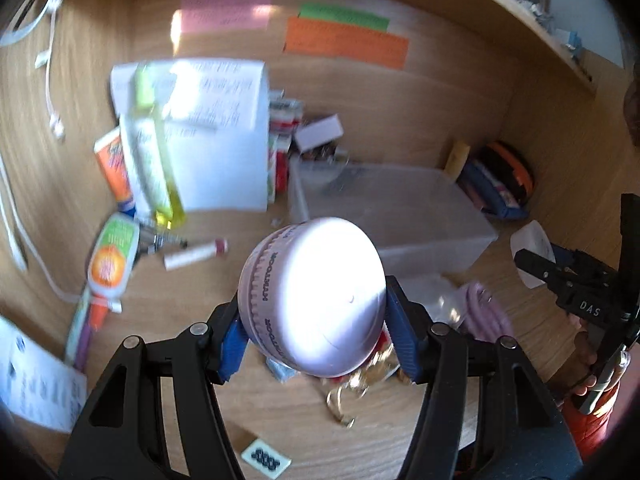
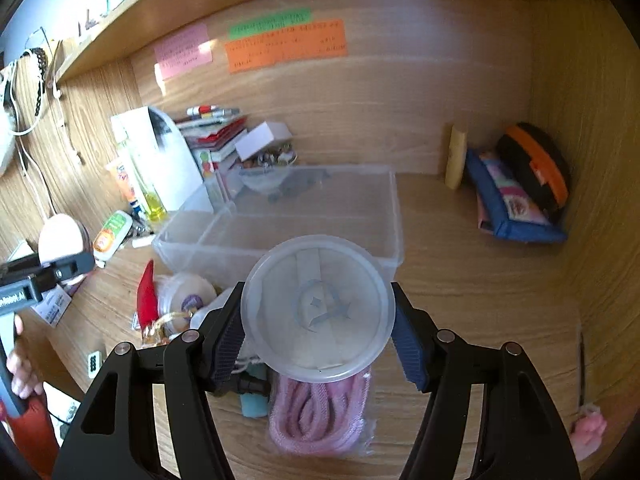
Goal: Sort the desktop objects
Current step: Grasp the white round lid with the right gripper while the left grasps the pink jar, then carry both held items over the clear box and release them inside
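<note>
Sorting's barely started, I'd say. Left gripper (image 1: 314,326) is clamped on a lilac jar (image 1: 316,300), right gripper (image 2: 318,338) on a frosted lid (image 2: 318,308), both held near the mostly bare clear bin (image 2: 384,208); clutter in front of it remains.

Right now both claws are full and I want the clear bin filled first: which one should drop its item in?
Probably right. The right claw holds the translucent lid directly before the clear bin; the left claw, gripping the white jar, sits farther left.
</note>
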